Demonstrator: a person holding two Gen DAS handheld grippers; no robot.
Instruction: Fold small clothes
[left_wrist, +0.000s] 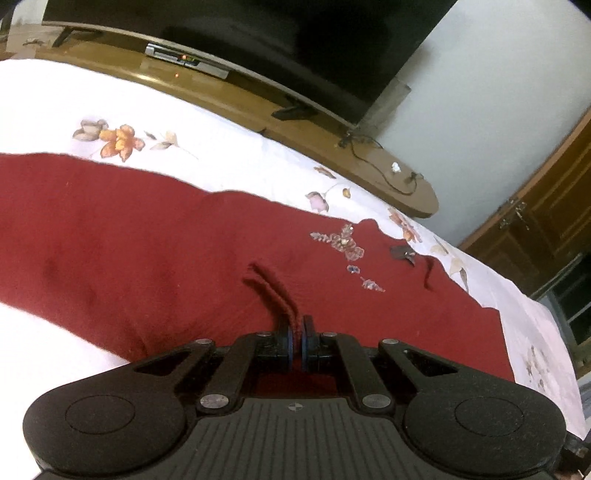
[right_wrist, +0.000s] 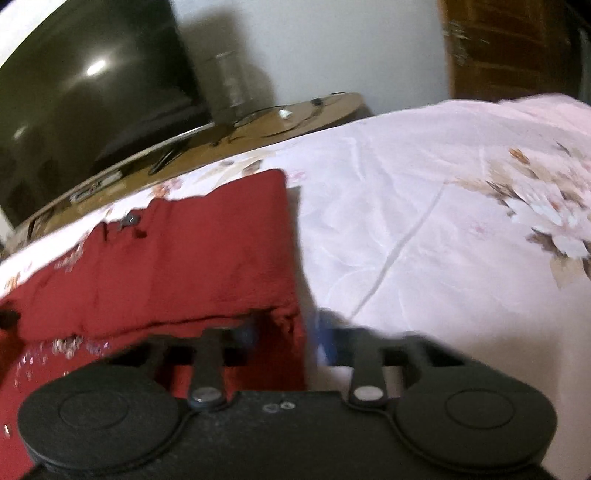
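while red garment (left_wrist: 147, 236) lies ahead, left gripper (left_wrist: 297, 332) pinches its fold; right gripper (right_wrist: 288, 332) blurred, closed.

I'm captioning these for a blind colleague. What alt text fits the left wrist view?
The left gripper is shut on a pinched ridge of a red garment with beaded embroidery, spread on a white floral bedsheet. Behind stands a television on a wooden stand.

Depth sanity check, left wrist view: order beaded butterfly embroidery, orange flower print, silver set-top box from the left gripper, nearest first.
From the left gripper, shut on the red garment:
1. Beaded butterfly embroidery, on the garment, ahead and right.
2. Orange flower print, on the white bedsheet, far left.
3. Silver set-top box, on the wooden stand, under the television.
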